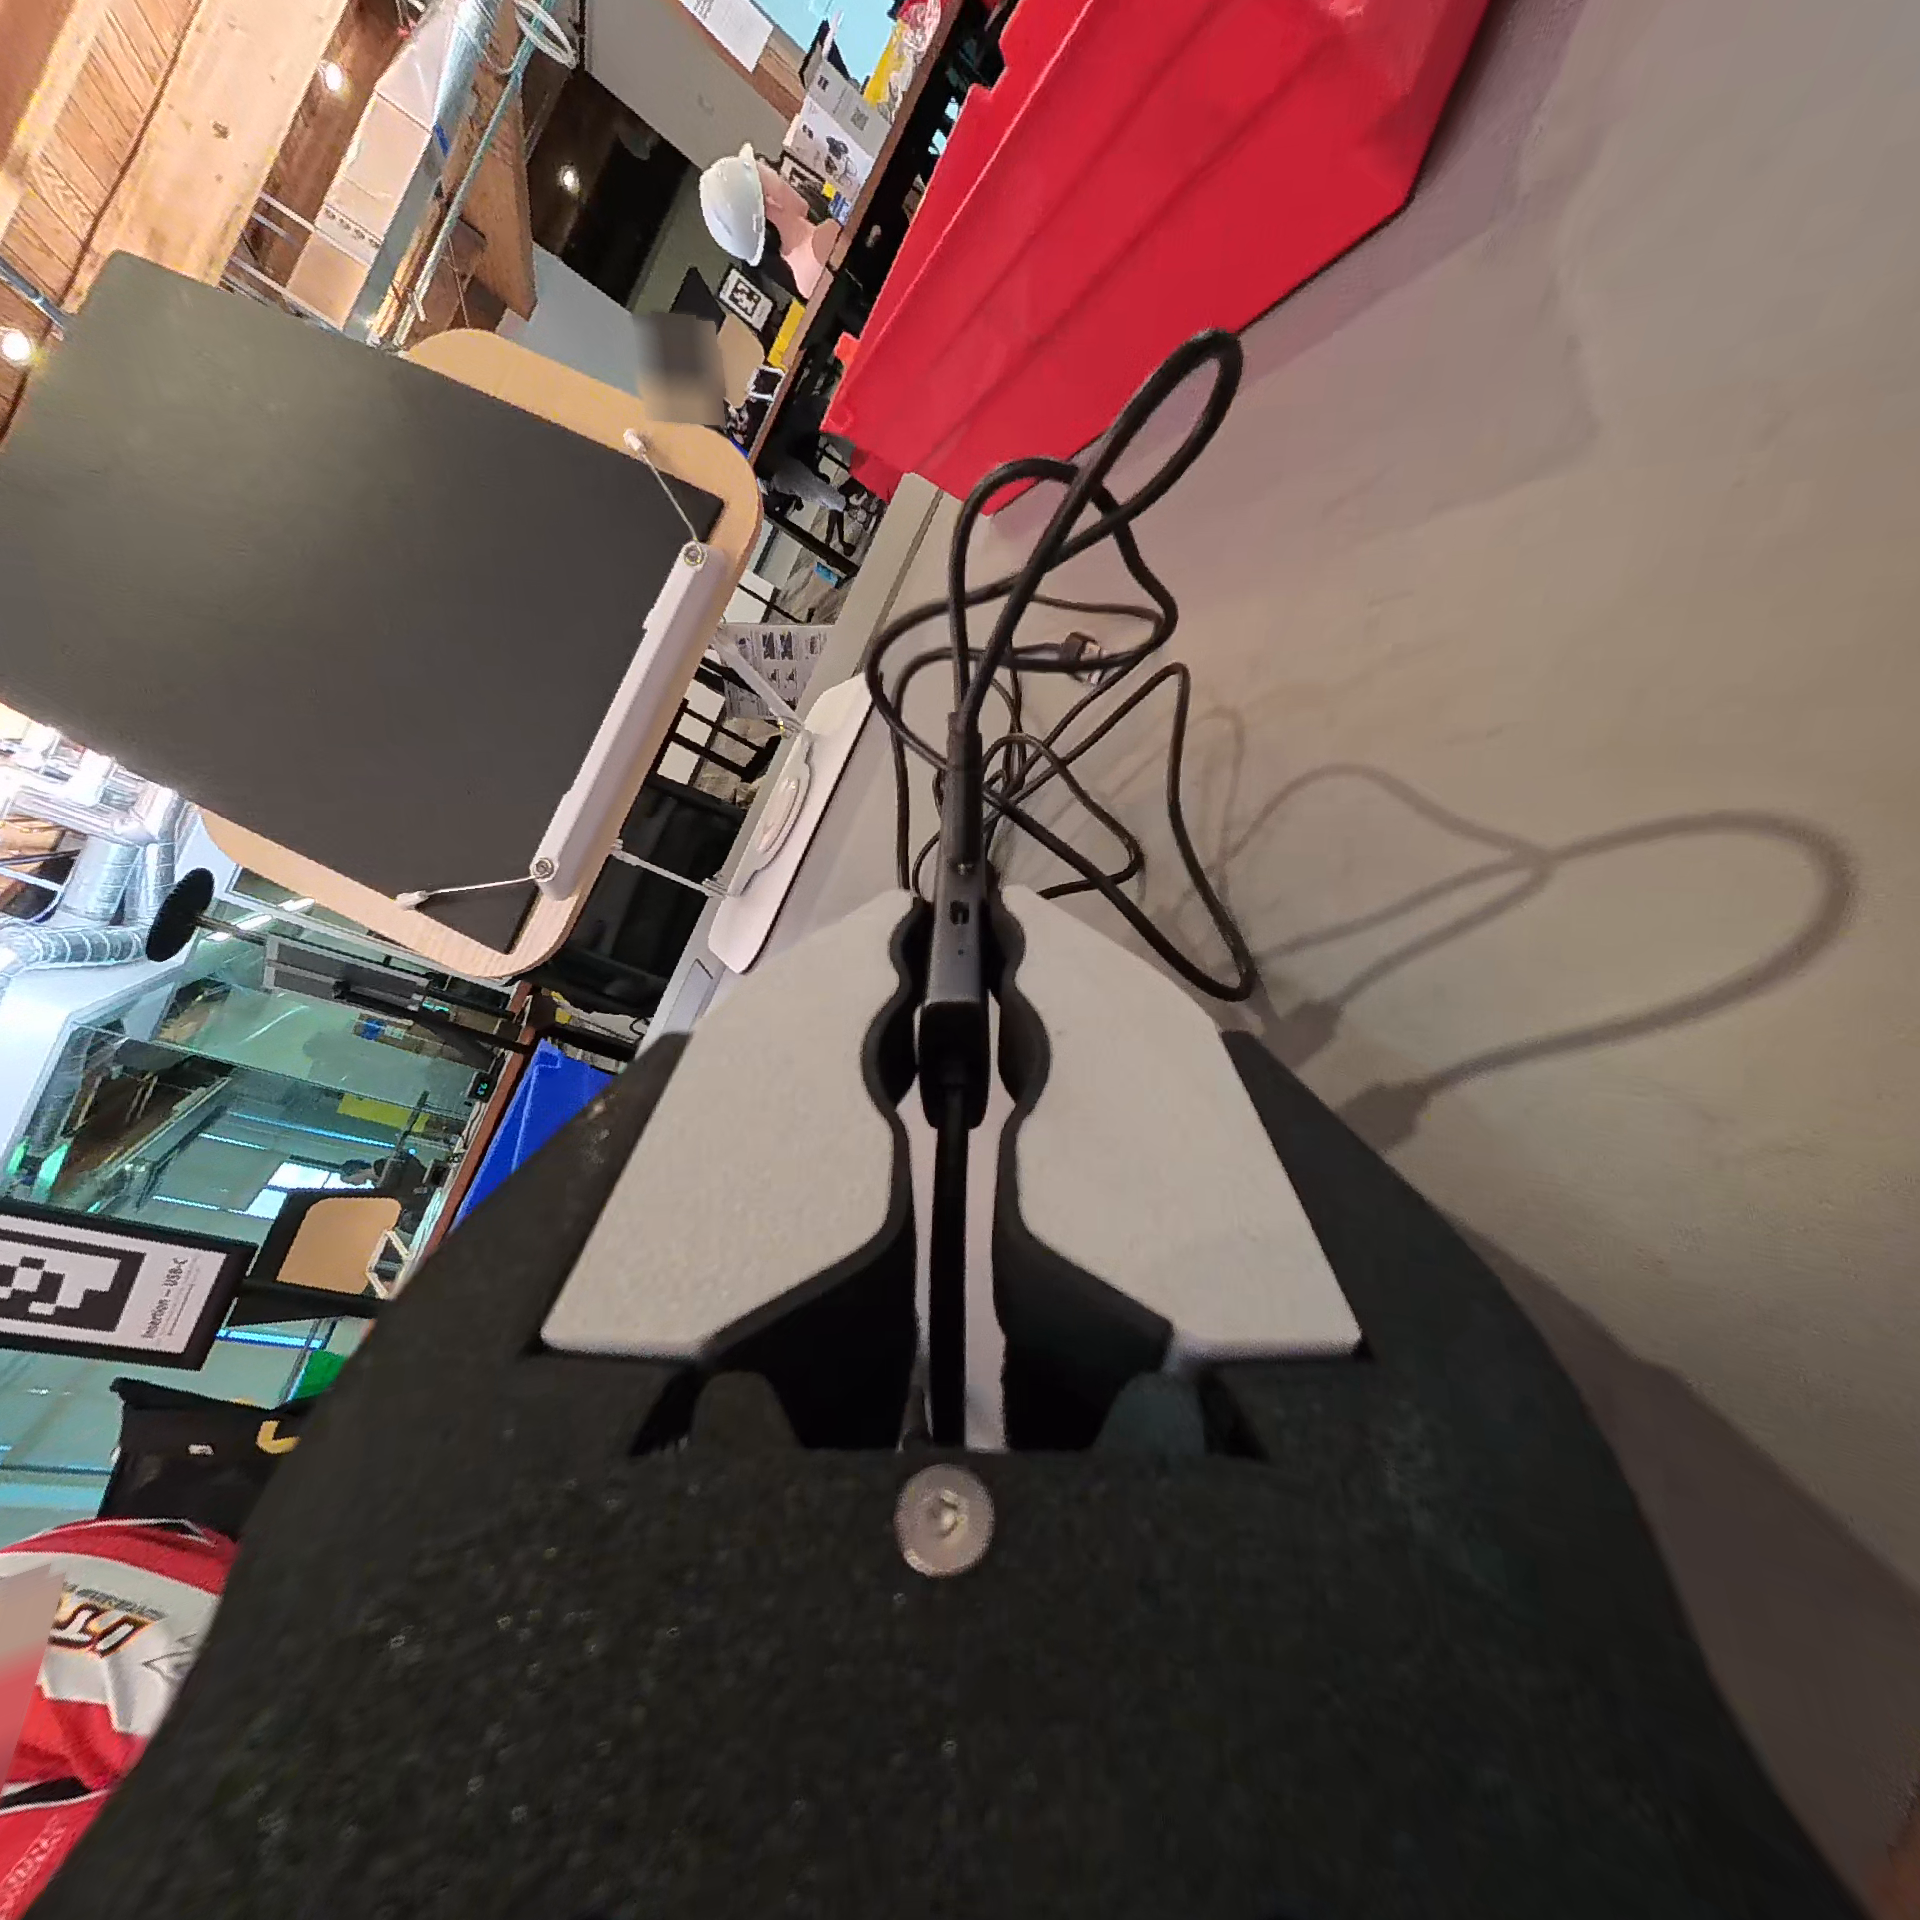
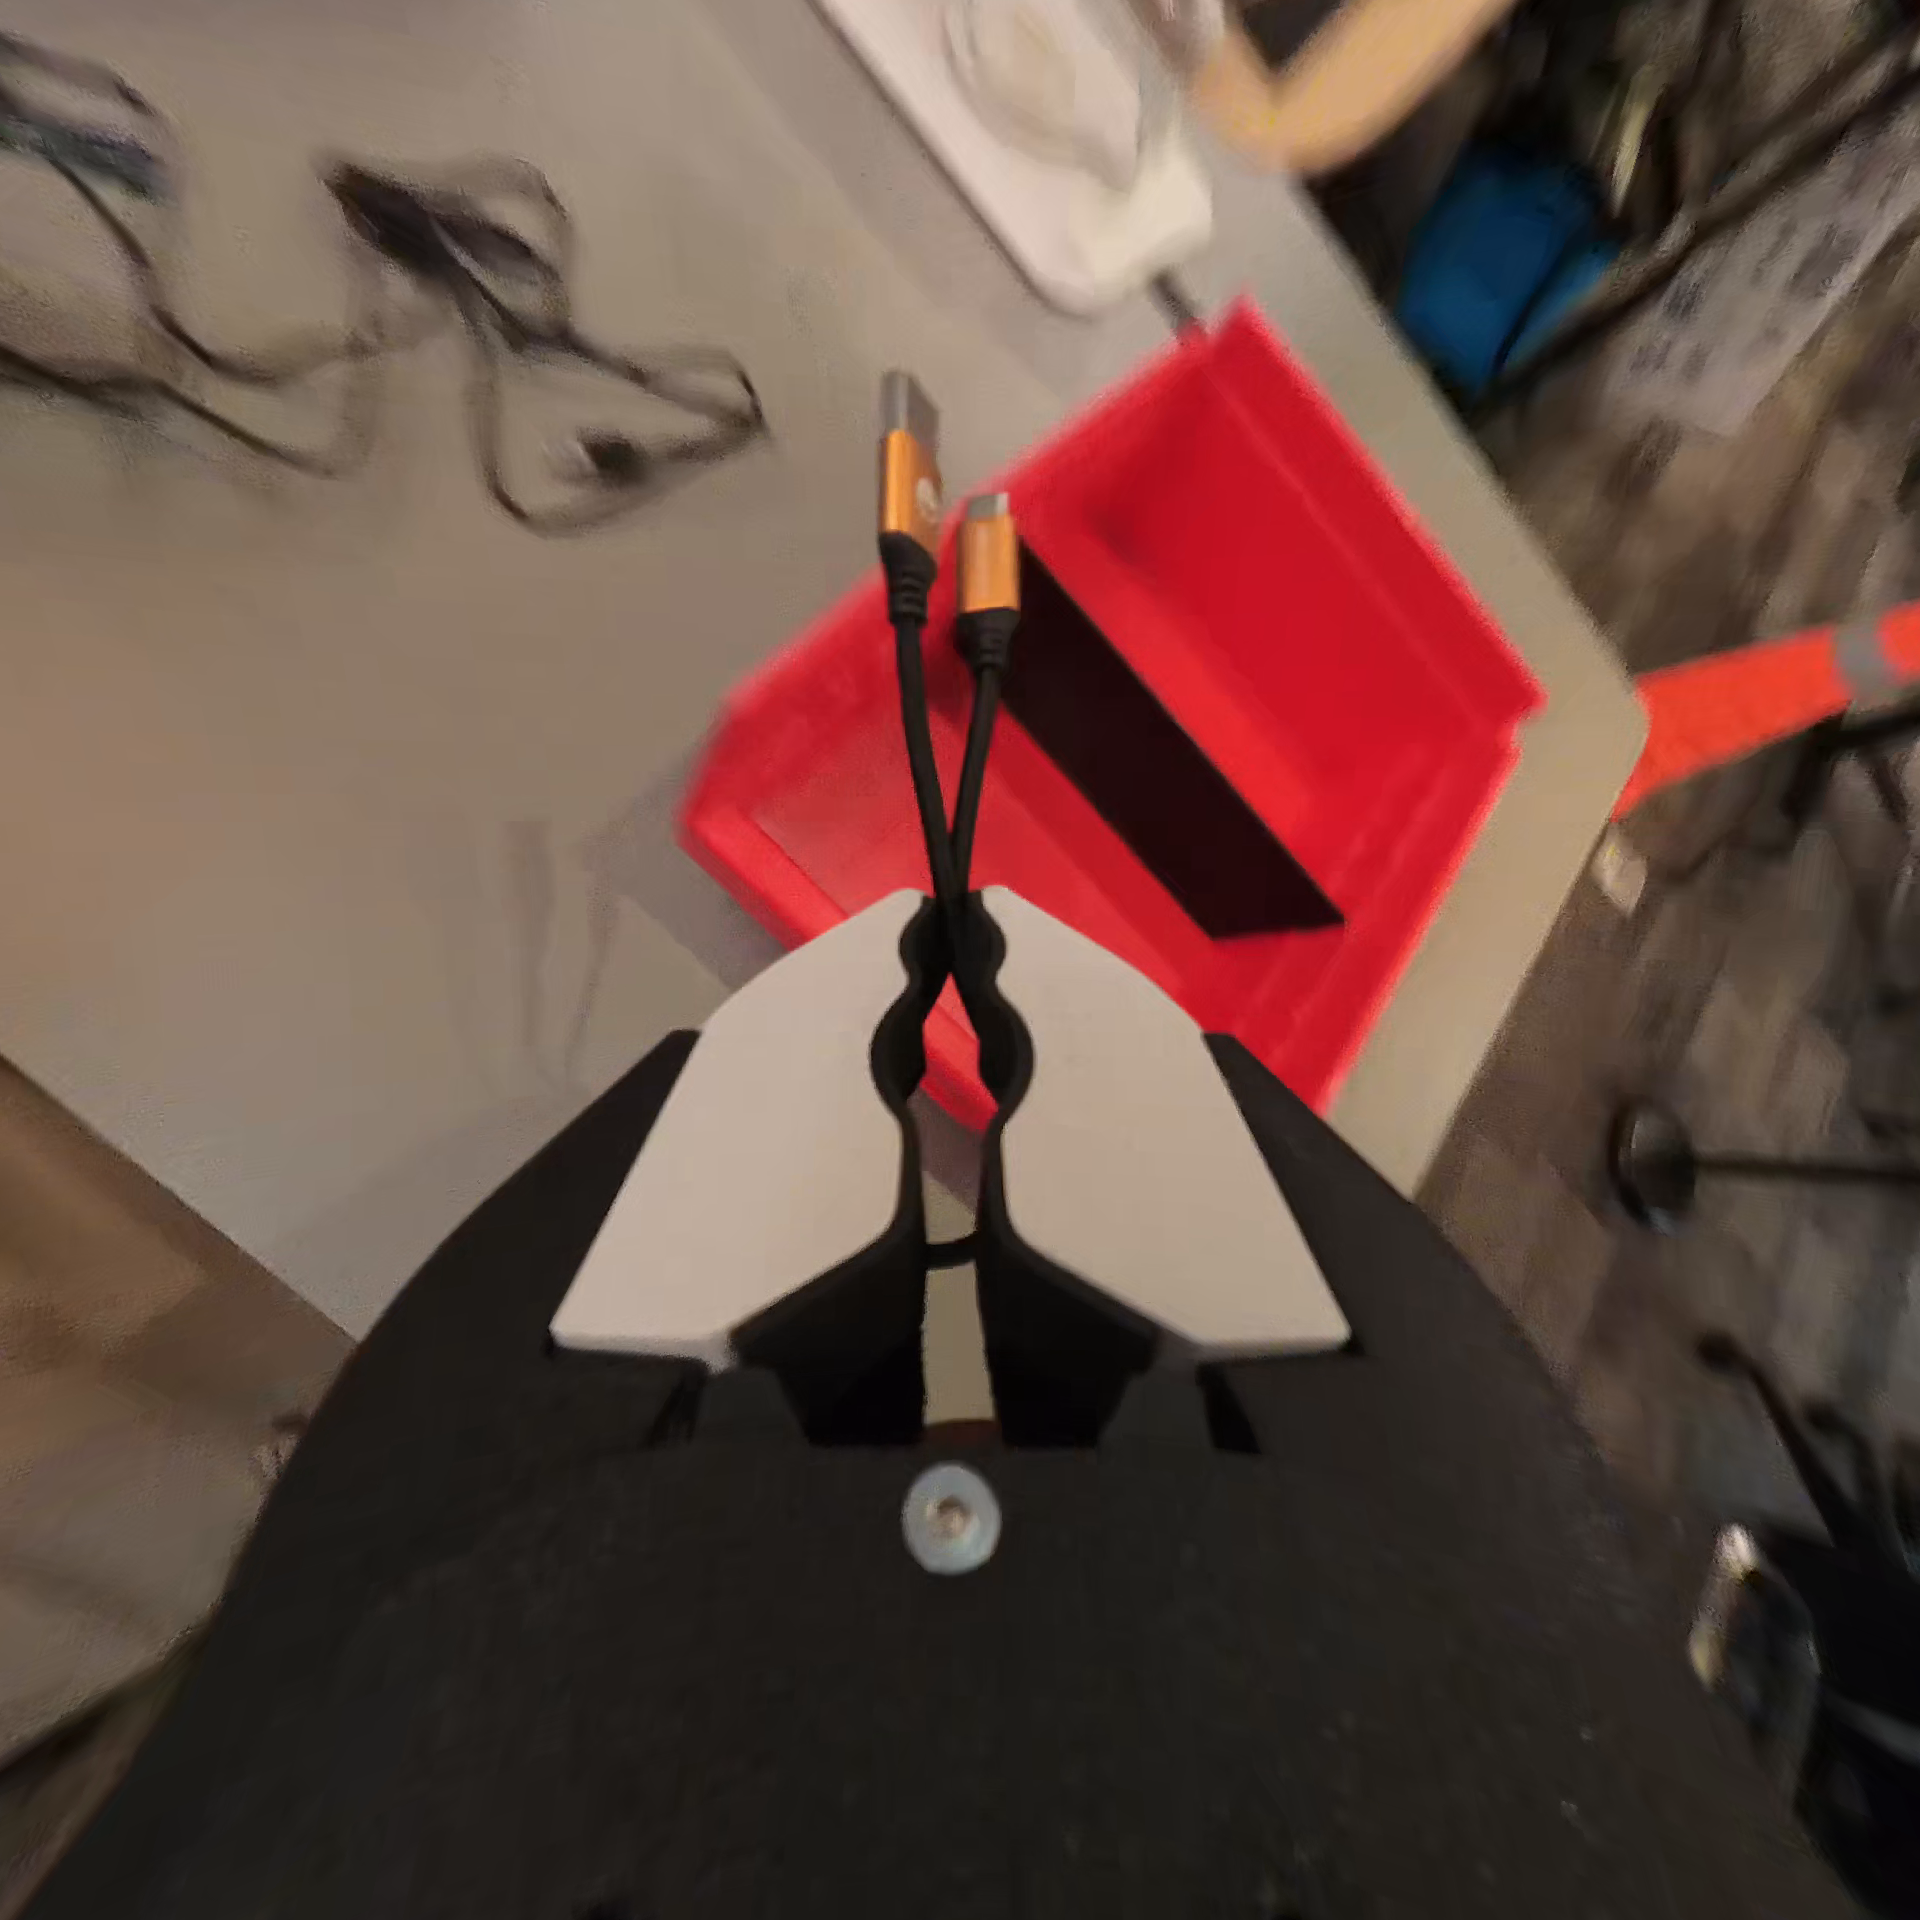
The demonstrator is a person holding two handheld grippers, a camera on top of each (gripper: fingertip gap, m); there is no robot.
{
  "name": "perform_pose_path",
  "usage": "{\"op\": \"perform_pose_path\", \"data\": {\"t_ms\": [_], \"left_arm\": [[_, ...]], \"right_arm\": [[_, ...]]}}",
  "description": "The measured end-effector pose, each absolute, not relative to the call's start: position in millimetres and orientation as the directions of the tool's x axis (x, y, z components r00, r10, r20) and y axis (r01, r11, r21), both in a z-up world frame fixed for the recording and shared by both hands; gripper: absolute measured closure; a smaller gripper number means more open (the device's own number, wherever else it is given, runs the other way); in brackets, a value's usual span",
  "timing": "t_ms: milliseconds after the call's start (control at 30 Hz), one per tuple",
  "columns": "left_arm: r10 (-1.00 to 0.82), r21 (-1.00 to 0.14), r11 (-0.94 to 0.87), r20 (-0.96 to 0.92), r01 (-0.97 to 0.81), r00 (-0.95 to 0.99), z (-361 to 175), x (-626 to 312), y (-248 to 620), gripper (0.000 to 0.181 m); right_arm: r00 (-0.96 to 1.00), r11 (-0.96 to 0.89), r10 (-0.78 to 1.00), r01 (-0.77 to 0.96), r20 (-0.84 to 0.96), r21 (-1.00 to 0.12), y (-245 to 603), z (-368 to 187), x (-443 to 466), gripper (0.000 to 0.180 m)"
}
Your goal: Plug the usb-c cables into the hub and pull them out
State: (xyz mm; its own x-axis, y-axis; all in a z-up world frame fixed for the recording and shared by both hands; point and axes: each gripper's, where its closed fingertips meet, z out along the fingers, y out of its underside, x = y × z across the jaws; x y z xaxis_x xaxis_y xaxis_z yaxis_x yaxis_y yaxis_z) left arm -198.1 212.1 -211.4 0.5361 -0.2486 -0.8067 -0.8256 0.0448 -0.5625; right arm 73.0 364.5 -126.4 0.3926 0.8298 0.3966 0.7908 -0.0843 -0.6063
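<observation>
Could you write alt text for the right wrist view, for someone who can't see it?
The right gripper is shut on a short black cable whose two orange plugs point away from the camera. Below lie a grey table and a red bin, with blurred black cables at left.

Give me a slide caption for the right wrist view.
Right gripper pinches a short black cable with two orange metal plugs above a red plastic bin.
</observation>
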Motion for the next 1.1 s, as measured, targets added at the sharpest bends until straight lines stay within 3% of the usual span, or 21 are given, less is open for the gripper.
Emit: {"op": "perform_pose_path", "data": {"t_ms": [133, 367, 467, 567, 667, 767, 1100], "left_arm": [[-0.248, -0.565, 0.051, -0.806, -0.824, 0.537, -211, -197, 213, 0.172], [-0.243, -0.544, 0.064, -0.822, -0.837, 0.515, -211, -195, 210, 0.171], [-0.244, -0.539, 0.049, -0.823, -0.841, 0.513, -216, -199, 212, 0.171], [-0.235, -0.543, 0.049, -0.822, -0.839, 0.518, -216, -201, 216, 0.171], [-0.239, -0.549, 0.052, -0.818, -0.834, 0.524, -218, -199, 217, 0.172], [-0.248, -0.535, 0.070, -0.827, -0.842, 0.505, -218, -192, 216, 0.171], [-0.118, -0.328, 0.140, -0.942, -0.934, 0.313, -200, -169, 206, 0.172]], "right_arm": [[0.341, -0.202, 0.876, 0.902, 0.342, -0.382, 418, -185, 94, 0.176], [0.329, -0.280, 0.873, 0.942, 0.359, -0.182, 462, -251, 98, 0.168], [0.457, -0.369, 0.810, 0.884, 0.367, -0.287, 456, -232, 93, 0.146], [0.548, -0.302, 0.790, 0.737, 0.274, -0.605, 407, -181, 35, 0.145], [0.325, -0.176, 0.946, 0.486, -0.010, -0.856, 291, -151, -63, 0.145], [0.127, -0.190, 0.980, 0.391, -0.152, -0.900, 207, -163, -125, 0.144], [0.237, -0.132, 0.971, 0.498, -0.012, -0.857, 197, -206, -157, 0.156]]}}
